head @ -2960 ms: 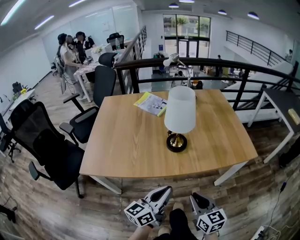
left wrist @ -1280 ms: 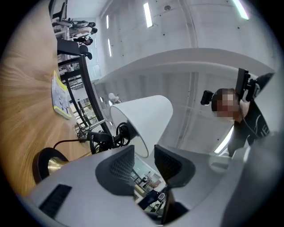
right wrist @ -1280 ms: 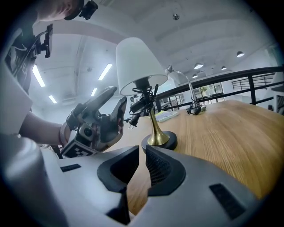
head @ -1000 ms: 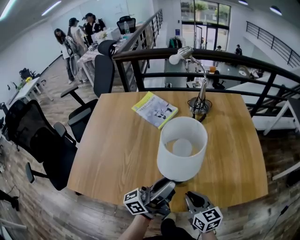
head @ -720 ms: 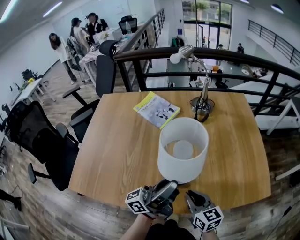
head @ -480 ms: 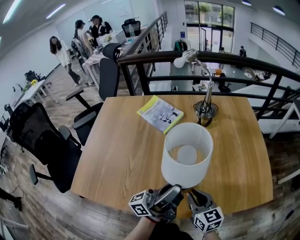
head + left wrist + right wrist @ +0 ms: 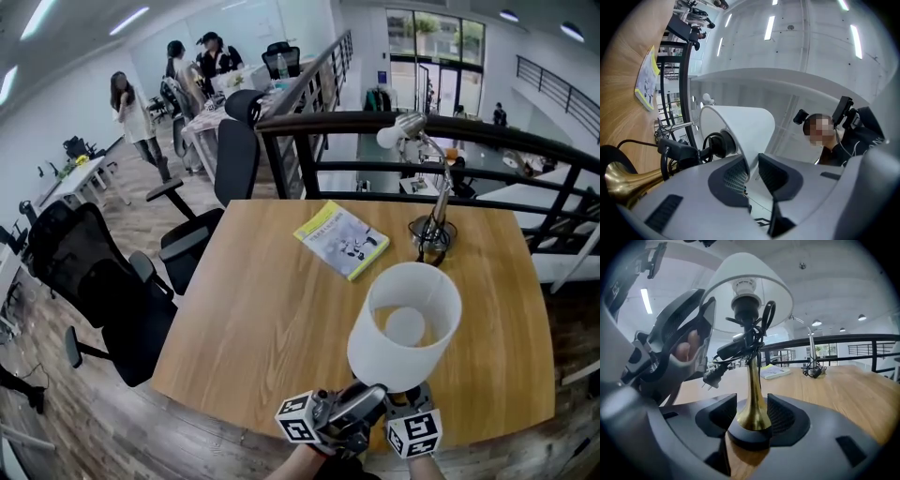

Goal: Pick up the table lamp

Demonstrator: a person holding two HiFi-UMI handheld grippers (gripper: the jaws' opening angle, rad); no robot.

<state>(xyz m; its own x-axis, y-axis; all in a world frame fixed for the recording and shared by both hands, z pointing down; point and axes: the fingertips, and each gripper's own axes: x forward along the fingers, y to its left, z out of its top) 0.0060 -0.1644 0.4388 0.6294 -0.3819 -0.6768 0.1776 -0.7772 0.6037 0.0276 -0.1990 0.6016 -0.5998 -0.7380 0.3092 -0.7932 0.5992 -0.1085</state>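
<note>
Wooden table [image 7: 262,309], lamp [image 7: 403,328], booklet [image 7: 342,239] (print illegible)

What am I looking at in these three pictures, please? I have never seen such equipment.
There is no robot: a person works with one tool in each hand. The wide picture comes from a camera on the person's head, looking down at a wooden table. On it are a table lamp, a desk lamp and a booklet. The other two pictures come from cameras on the tools. The left hand-held gripper has the rim of the white shade between its jaws, which have just been closing. The jaws of the right hand-held gripper have just been opening and stand on either side of the brass stem.
</note>
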